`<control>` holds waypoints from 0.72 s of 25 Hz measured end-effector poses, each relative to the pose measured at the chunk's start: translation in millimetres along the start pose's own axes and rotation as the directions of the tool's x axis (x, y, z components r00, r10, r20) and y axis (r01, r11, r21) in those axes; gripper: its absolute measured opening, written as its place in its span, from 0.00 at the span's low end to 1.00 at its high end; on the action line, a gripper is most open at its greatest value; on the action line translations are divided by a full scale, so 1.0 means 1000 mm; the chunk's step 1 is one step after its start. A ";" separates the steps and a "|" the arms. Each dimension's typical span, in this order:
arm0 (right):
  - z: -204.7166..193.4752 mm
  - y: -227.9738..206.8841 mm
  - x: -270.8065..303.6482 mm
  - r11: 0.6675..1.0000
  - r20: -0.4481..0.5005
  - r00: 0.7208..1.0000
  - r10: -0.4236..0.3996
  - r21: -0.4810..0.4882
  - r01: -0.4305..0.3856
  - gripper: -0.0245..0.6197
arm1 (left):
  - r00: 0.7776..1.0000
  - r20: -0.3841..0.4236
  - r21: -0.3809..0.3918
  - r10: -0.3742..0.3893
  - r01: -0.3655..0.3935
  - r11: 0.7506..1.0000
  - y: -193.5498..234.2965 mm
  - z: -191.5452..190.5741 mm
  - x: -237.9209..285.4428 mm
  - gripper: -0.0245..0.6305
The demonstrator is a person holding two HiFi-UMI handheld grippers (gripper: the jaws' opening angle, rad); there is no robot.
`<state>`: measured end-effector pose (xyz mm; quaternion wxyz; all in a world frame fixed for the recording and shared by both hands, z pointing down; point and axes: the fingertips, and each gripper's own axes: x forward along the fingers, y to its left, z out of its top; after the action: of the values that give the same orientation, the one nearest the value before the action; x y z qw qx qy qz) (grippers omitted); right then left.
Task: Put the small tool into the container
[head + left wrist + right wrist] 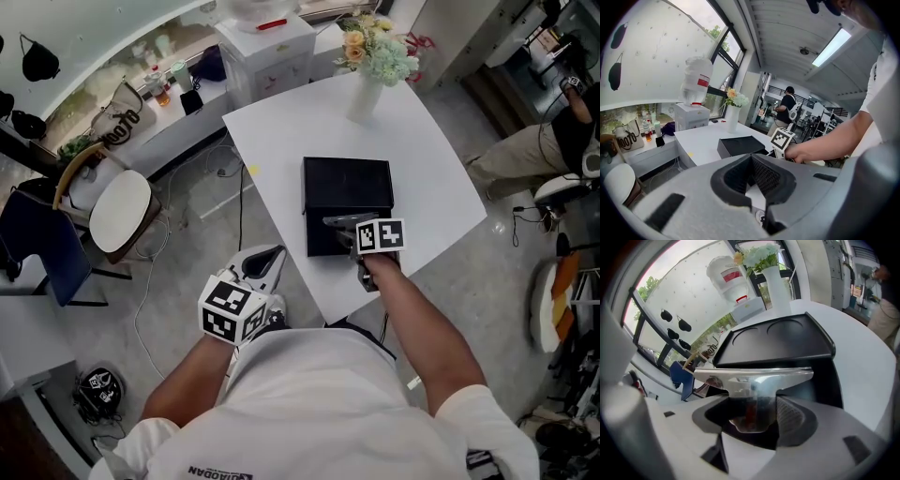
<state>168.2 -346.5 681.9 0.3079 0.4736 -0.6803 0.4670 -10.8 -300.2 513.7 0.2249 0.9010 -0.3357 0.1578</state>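
A black rectangular container (347, 183) lies on the white table (281, 122); it also shows in the left gripper view as a low black container (740, 145). My right gripper (349, 230) is shut on the small tool (339, 221), a shiny metal piece with a wide flat blade. It holds the small tool (752, 376) crosswise over the near end of the container (778, 341), with the stem between the pads of the right gripper (757, 411). My left gripper (265, 261) hangs off the table by my torso. In its own view the left gripper (751, 161) is shut and holds nothing.
A white vase of flowers (370, 70) stands at the table's far corner. A round-seated chair (117, 211) and cables are on the floor at left. A white water dispenser (267, 47) stands behind the table. A seated person (534, 150) is at the right.
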 end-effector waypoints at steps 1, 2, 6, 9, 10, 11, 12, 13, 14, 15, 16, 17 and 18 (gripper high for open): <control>0.000 -0.001 0.003 1.000 -0.019 1.000 -0.012 -0.014 0.012 0.49 | 1.000 0.000 -0.001 0.001 -0.001 1.000 0.001 -0.001 -0.001 0.05; 0.001 -0.002 0.007 0.999 -0.039 0.999 -0.025 -0.029 0.024 0.49 | 1.000 0.000 -0.002 0.002 -0.002 1.000 0.002 -0.002 -0.001 0.05; -0.001 -0.005 0.019 0.997 -0.113 0.992 -0.065 -0.059 0.058 0.49 | 1.000 0.006 -0.007 0.007 -0.007 1.000 0.005 -0.003 -0.005 0.05; 0.000 -0.009 0.025 0.996 -0.141 0.987 -0.084 -0.043 0.078 0.49 | 1.000 0.009 -0.010 0.014 -0.014 1.000 0.007 -0.003 -0.008 0.05; 0.002 -0.010 0.026 0.996 -0.146 0.985 -0.090 -0.034 0.086 0.49 | 1.000 0.009 -0.011 0.017 -0.017 1.000 0.008 -0.003 -0.009 0.05; 0.004 -0.011 0.027 0.995 -0.153 0.983 -0.098 -0.025 0.096 0.49 | 1.000 0.010 -0.013 0.020 -0.020 1.000 0.010 -0.003 -0.010 0.05; 0.005 -0.013 0.028 0.994 -0.162 0.981 -0.108 -0.019 0.107 0.49 | 1.000 0.012 -0.015 0.024 -0.023 1.000 0.011 -0.003 -0.011 0.05; 0.006 -0.014 0.029 0.993 -0.171 0.978 -0.118 -0.017 0.117 0.49 | 1.000 0.013 -0.017 0.027 -0.027 0.999 0.013 -0.003 -0.011 0.05; 0.007 -0.015 0.030 0.992 -0.180 0.975 -0.127 -0.019 0.125 0.49 | 0.999 0.015 -0.020 0.030 -0.030 0.999 0.014 -0.002 -0.012 0.05; 0.006 -0.016 0.030 0.991 -0.187 0.973 -0.132 -0.023 0.130 0.49 | 0.999 0.017 -0.022 0.034 -0.033 0.999 0.015 -0.002 -0.013 0.05; 0.006 -0.016 0.031 0.991 -0.191 0.972 -0.134 -0.027 0.132 0.49 | 0.999 0.018 -0.025 0.037 -0.037 0.999 0.016 -0.003 -0.014 0.05; 0.006 -0.015 0.031 0.991 -0.192 0.972 -0.135 -0.029 0.132 0.49 | 0.999 0.019 -0.028 0.041 -0.040 0.999 0.017 -0.003 -0.015 0.05; 0.006 -0.015 0.032 0.991 -0.191 0.972 -0.136 -0.031 0.133 0.49 | 0.999 0.019 -0.031 0.044 -0.043 0.999 0.018 -0.004 -0.015 0.05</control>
<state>170.9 -364.9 712.7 0.4074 0.4683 -0.6178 0.4827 -34.5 -302.1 515.7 0.2318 0.8914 -0.3599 0.1487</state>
